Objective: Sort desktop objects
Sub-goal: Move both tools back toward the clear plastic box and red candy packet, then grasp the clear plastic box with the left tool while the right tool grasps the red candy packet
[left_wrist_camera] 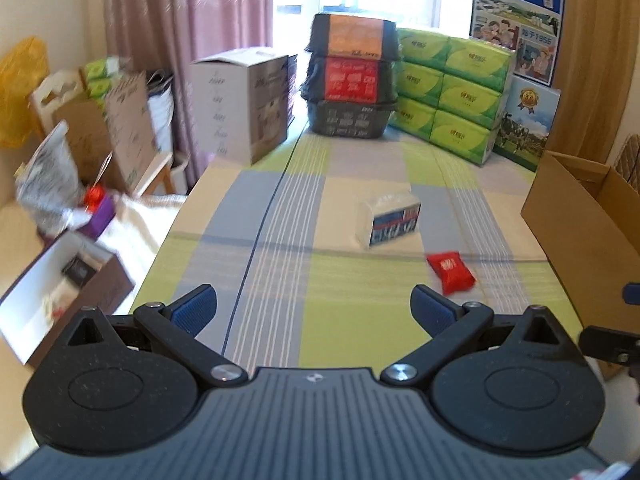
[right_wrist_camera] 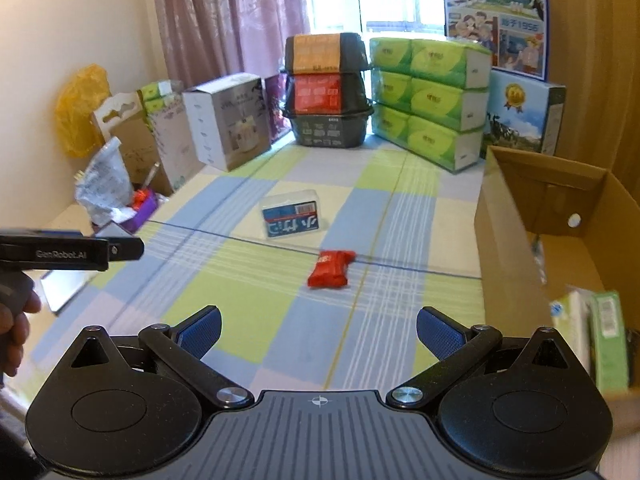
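On the worktop (left_wrist_camera: 360, 320), covered in a checked green, blue and cream cloth, two loose items lie near the middle: a small tissue pack (left_wrist_camera: 390, 220) with a blue label, and a red snack packet (left_wrist_camera: 450, 272) lying just beside it on the nearer side, the two apart. In the right wrist view the same tissue pack (right_wrist_camera: 294, 220) sits beyond the red snack packet (right_wrist_camera: 332, 269). The left hand-held gripper (left_wrist_camera: 314, 310) is held above the near part of the cloth with its blue-padded fingers spread wide and nothing between them. The right hand-held gripper (right_wrist_camera: 319, 330) is likewise spread wide and empty, pointing towards the red packet. An open cardboard box (right_wrist_camera: 520, 216) stands at the right edge of the worktop, with green-and-white packs (right_wrist_camera: 600, 340) inside its near corner. At the far end stand stacked black food trays (left_wrist_camera: 352, 76) and, touching them on the right, a block of green tissue packs (left_wrist_camera: 452, 92), with milk cartons (left_wrist_camera: 520, 16) behind. A white carton (left_wrist_camera: 244, 104) stands at the far left. A person's hand (right_wrist_camera: 16, 320) grips the left device at the left edge of the right wrist view.
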A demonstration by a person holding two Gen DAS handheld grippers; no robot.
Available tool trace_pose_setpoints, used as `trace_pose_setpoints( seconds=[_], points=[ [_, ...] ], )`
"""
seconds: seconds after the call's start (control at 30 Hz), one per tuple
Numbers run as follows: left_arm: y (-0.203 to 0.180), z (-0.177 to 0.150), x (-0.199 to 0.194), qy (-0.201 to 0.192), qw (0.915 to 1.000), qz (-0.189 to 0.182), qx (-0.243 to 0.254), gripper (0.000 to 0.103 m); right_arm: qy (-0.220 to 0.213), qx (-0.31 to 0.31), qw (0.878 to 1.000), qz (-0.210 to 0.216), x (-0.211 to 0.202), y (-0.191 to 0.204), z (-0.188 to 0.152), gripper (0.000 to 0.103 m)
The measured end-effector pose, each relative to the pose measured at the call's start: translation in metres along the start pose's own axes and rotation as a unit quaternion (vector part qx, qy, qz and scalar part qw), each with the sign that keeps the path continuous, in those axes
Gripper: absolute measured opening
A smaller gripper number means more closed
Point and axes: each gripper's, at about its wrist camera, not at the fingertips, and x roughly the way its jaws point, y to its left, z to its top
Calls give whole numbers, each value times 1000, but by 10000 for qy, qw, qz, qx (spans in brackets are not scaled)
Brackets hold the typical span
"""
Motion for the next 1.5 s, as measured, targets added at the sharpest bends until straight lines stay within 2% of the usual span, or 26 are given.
trace_pose_setpoints(
  seconds=[0.1, 0.17, 0.3, 0.37, 0.47, 0.53, 0.73, 0.8, 0.97, 1.1, 1.2, 1.27, 1.5],
  points=[
    [1, 7, 25, -182, 9998, -94, -40, 101, 21, -60, 9999, -86, 33, -2, 2, 101],
    [-1, 13, 43, -217, 9997, -31, -62, 101, 13, -59, 9999, -101, 51, -6, 3, 101],
    [0, 18, 77, -30, 9998, -42, -211, 101, -11, 7, 9999, -109, 86, -16, 3, 101],
    [1, 19, 87, 47, 9996, -178, -237, 101, -14, 9, 9999, -128, 101, -19, 2, 101],
    [1, 24, 99, 67, 9993, -345, -133, 101, 21, 33, 9999, -125, 121, -22, 1, 101],
    [-2, 28, 105, -3, 9995, -305, 33, 101, 100, 125, 9998, -107, 135, -23, 2, 100],
    [-4, 38, 125, -63, 9990, -322, 305, 101, 162, -144, 9997, -144, 166, -20, 9, 83],
    [-7, 42, 133, -66, 9984, -380, 425, 101, 196, -124, 9996, -138, 175, -22, 10, 73],
    [-13, 40, 153, -10, 9962, -500, 714, 101, 252, -201, 9994, -138, 191, -22, 8, 60],
    [-22, 36, 162, -55, 9922, -697, 1037, 101, 295, -247, 9992, -127, 197, -21, 8, 45],
    [-26, 36, 167, -55, 9911, -778, 1081, 101, 281, -279, 9990, -189, 197, -21, 8, 39],
    [-30, 39, 167, -84, 9905, -824, 1102, 101, 256, -252, 9991, -246, 195, -22, 9, 29],
    [-36, 41, 179, -157, 9875, -994, 1212, 101, -26, -229, 9988, -442, 186, -27, 21, 28]
  ],
)
